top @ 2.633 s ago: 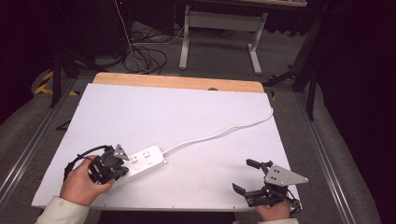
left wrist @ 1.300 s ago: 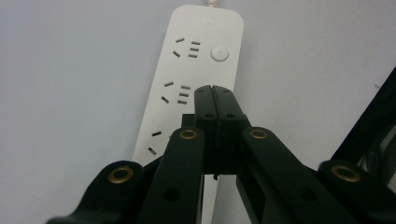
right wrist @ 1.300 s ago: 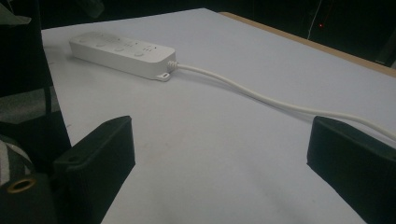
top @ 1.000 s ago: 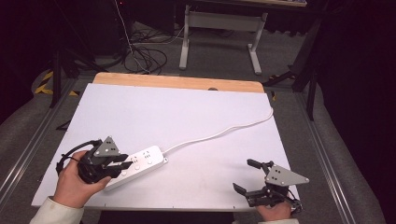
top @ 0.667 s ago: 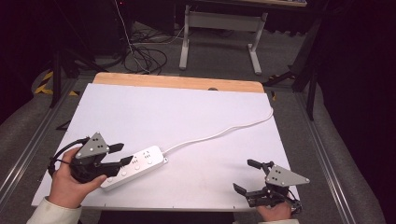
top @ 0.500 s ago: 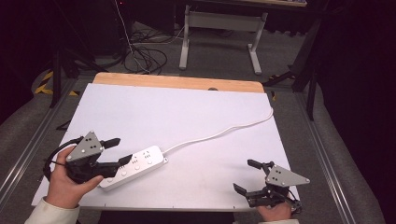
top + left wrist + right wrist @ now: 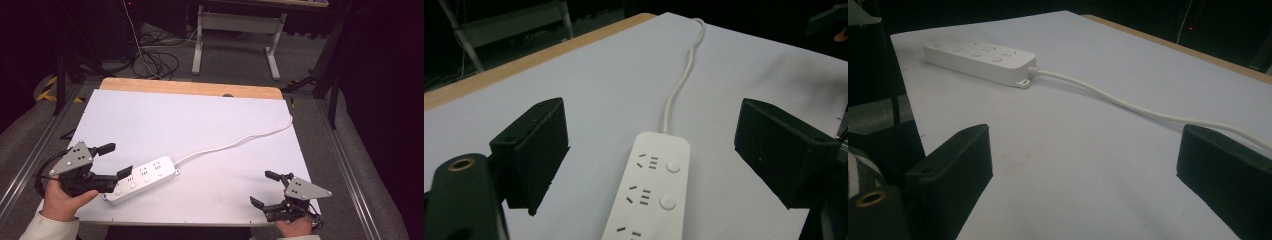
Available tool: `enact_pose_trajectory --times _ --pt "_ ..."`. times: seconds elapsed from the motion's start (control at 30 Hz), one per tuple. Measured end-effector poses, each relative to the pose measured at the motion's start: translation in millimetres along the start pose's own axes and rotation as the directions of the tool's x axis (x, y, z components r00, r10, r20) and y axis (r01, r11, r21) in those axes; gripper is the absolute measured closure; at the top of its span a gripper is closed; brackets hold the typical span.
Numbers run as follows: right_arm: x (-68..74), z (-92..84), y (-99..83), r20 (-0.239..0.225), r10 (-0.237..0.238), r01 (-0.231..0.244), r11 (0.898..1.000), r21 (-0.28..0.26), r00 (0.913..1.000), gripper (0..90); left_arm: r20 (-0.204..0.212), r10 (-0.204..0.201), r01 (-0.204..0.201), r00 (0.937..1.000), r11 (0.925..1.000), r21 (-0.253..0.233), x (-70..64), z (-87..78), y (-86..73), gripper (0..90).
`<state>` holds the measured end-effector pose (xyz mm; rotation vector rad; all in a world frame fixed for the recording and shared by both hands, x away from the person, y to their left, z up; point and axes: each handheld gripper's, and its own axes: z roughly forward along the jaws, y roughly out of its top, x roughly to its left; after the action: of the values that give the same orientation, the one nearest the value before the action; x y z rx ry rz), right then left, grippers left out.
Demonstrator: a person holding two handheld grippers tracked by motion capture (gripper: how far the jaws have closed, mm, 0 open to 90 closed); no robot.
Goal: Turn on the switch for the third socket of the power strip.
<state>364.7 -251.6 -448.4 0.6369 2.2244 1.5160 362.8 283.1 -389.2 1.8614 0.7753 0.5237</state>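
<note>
Power strip [image 7: 141,179] lies near the front left of the white table [image 7: 200,125], long axis running straight ahead from the left gripper [image 7: 116,160], whose jaws gape wide and empty beside its near end. Right gripper [image 7: 265,189], also open, sits well apart.

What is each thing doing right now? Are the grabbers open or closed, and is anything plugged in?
Left gripper: open, holding nothing.
Right gripper: open, holding nothing.
Power strip: lying flat, visible sockets empty.
White cord: slack, running off the table's right edge.
</note>
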Motion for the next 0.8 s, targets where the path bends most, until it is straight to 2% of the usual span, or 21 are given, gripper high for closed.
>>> enact_pose_trajectory --times 0.13,0.27,0.37,0.53,0.6,0.8 --pt "0.1 -0.1 0.1 0.002 -0.002 0.002 1.0 0.002 1.0 7.8 -0.005 0.001 -0.001 1.0 0.9997 -0.023 4.3 -3.2 -8.4 14.3" --pt "0.1 0.3 0.0 0.001 -0.001 0.001 1.0 0.0 1.0 7.6 -0.021 0.026 -0.028 0.9994 0.9984 -0.049 7.5 -6.6 -16.9 13.2" --pt "-0.1 0.5 -0.3 -0.004 0.0 0.0 1.0 -0.003 1.0 7.3 -0.007 0.013 -0.014 0.9999 0.9971 -0.075 9.7 -7.9 -23.1 13.2" --pt "-0.3 -0.2 -0.4 -0.004 -0.002 0.002 1.0 -0.005 1.0 7.2 0.009 0.0 0.0 1.0 0.9965 -0.083 13.7 -10.3 -31.0 13.2" --pt "-0.5 -0.4 -0.5 -0.002 0.0 0.0 1.0 -0.005 1.0 7.1 0.01 -0.005 0.006 0.9999 0.9971 -0.076 14.4 -11.3 -35.0 13.1" --pt "-0.7 -0.4 -0.8 -0.002 0.001 -0.001 1.0 -0.006 1.0 7.0 -0.022 0.018 -0.018 0.9996 0.9997 -0.019 15.9 -12.2 -47.9 13.1"
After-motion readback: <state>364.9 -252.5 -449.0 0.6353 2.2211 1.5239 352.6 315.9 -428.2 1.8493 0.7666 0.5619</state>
